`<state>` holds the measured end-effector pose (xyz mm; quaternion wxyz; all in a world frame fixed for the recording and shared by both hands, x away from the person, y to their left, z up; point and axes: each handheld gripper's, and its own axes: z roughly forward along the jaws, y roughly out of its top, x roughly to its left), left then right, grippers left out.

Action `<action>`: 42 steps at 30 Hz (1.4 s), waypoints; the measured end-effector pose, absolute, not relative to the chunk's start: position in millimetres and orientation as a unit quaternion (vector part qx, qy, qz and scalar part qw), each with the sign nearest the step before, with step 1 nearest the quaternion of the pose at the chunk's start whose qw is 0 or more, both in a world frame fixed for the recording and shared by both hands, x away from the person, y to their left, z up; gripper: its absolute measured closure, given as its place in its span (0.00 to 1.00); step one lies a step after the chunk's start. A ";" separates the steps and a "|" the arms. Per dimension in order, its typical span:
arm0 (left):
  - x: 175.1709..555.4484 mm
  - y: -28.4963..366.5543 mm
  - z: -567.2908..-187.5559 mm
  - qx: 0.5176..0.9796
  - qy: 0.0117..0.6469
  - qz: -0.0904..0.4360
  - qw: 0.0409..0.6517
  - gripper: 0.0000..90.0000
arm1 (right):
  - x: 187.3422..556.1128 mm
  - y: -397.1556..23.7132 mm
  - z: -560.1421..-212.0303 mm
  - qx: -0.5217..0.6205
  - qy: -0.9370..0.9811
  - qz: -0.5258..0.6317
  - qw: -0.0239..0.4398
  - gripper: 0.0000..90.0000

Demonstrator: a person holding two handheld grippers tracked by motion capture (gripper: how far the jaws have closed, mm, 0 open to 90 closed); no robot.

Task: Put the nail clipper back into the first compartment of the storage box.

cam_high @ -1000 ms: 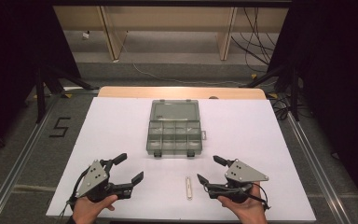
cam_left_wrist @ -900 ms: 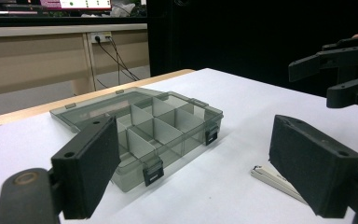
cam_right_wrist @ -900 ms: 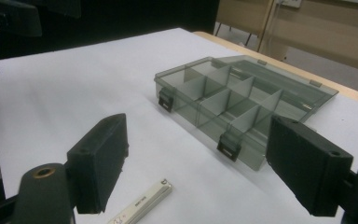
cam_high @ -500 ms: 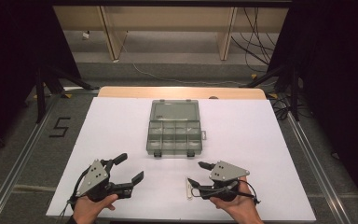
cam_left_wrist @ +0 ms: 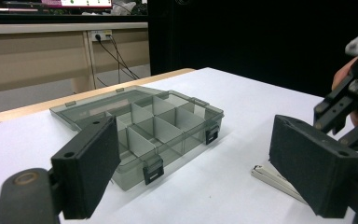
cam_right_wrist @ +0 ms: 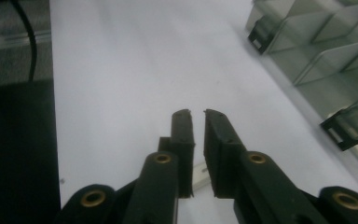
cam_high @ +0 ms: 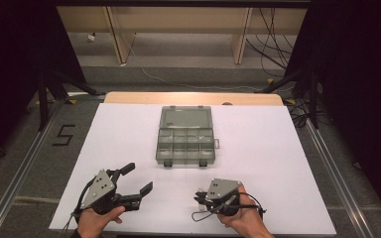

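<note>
A slim, pale flat strip (cam_left_wrist: 276, 179) lies on the white desk (cam_high: 278, 148) near its front edge, just ahead of the open clear-plastic compartment box (cam_high: 184, 141) — and the right tongs (cam_high: 200, 199) have just been closing over it. In the right gripper view, a pale end of the strip (cam_right_wrist: 200, 175) shows low between the two black jaws, which stand almost together with only a narrow gap; whether the pads actually press on it cannot be told from here. The left tongs (cam_high: 138, 179) rest wide open near the desk's front left corner, gripping nothing, a hand behind them.

The strip looks light and stiff, probably thin plastic or card, lying flat against the sheet — the sort of piece that slides away rather than lifts. A hold across its narrow width near one end, with the jaws tipped low to the desk, seems the likeliest way to get it up; squeezed on the flat faces alone it may skate out. The box, its lid laid back and dividers empty as far as can be seen, sits well apart from both tongs toward the middle of the desk.
</note>
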<state>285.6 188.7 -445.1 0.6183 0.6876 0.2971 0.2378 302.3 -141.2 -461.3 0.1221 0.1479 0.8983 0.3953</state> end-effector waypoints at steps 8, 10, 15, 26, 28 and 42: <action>285.3 188.7 -444.9 0.688 0.297 0.238 0.618 0.17 | 304.9 -131.4 -469.9 0.124 0.913 0.372 0.107 1.00; 286.0 188.3 -445.3 0.685 0.294 0.235 0.624 0.17 | 304.9 -130.0 -470.9 0.123 0.915 0.369 0.106 1.00; 284.4 188.3 -444.5 0.686 0.298 0.235 0.621 0.17 | 305.4 -123.8 -476.0 0.115 0.925 0.349 0.096 1.00; 284.0 188.6 -443.9 0.686 0.297 0.237 0.621 0.17 | 306.2 -121.8 -482.3 0.109 0.937 0.322 0.082 1.00; 283.6 189.4 -443.5 0.687 0.297 0.238 0.619 0.17 | 306.0 -122.3 -482.0 0.110 0.937 0.320 0.082 1.00; 282.3 188.3 -442.9 0.687 0.293 0.236 0.622 0.17 | 309.7 -135.5 -478.7 0.117 0.943 0.297 0.093 1.00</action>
